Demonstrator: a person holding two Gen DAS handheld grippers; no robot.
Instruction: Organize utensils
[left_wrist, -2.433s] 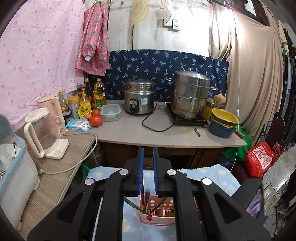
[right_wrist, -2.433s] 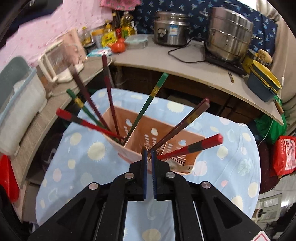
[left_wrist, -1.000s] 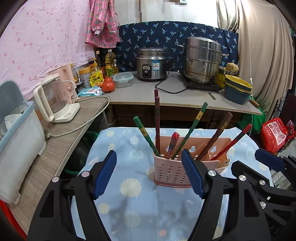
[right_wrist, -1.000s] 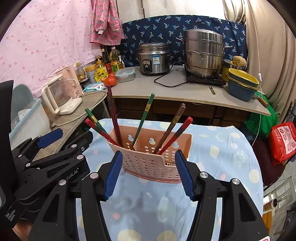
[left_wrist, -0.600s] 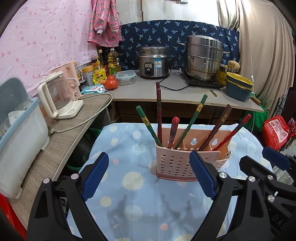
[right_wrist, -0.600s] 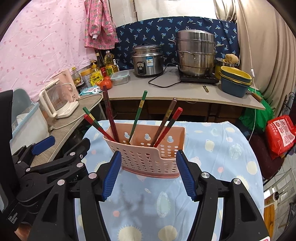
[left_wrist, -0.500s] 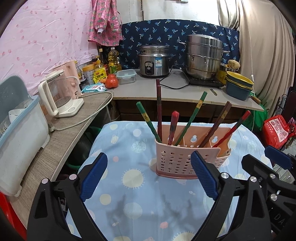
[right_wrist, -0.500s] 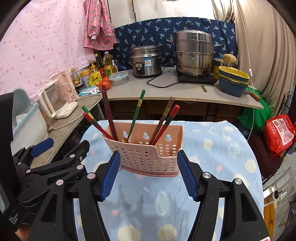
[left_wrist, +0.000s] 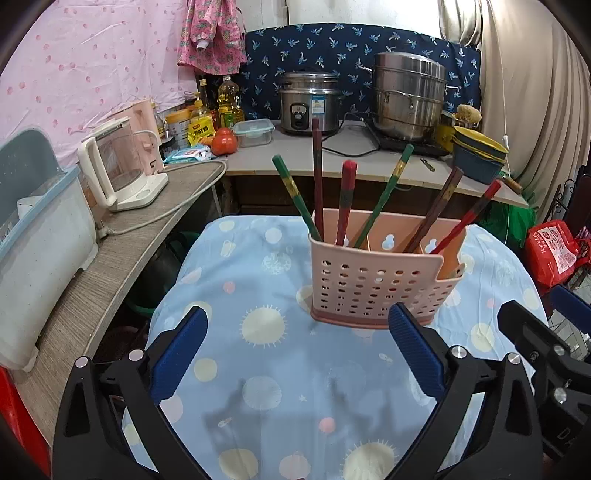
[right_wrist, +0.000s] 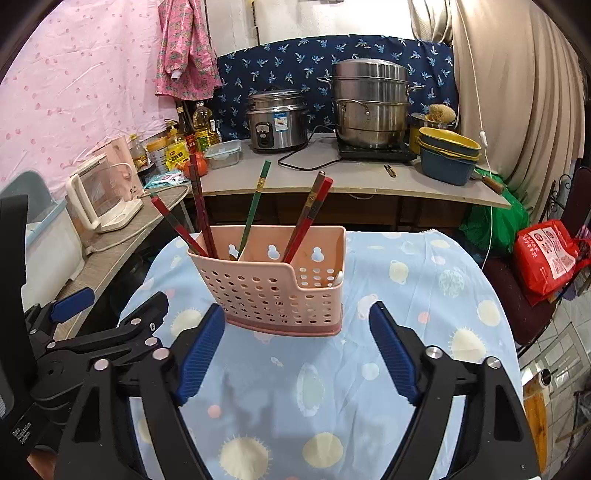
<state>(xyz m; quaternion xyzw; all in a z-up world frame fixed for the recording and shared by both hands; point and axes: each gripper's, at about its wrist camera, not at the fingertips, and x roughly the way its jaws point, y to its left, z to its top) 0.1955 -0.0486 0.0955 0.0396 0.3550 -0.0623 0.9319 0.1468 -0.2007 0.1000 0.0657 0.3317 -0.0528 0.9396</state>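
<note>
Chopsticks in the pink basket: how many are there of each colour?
Green chopsticks: 2
Red chopsticks: 2
Dark brown chopsticks: 2
Total: 6

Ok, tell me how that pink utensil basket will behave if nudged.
The pink basket looks like thin perforated plastic, so probably light and easily slid on the cloth. The chopsticks lean outward above its rim, so it may tip.
</note>
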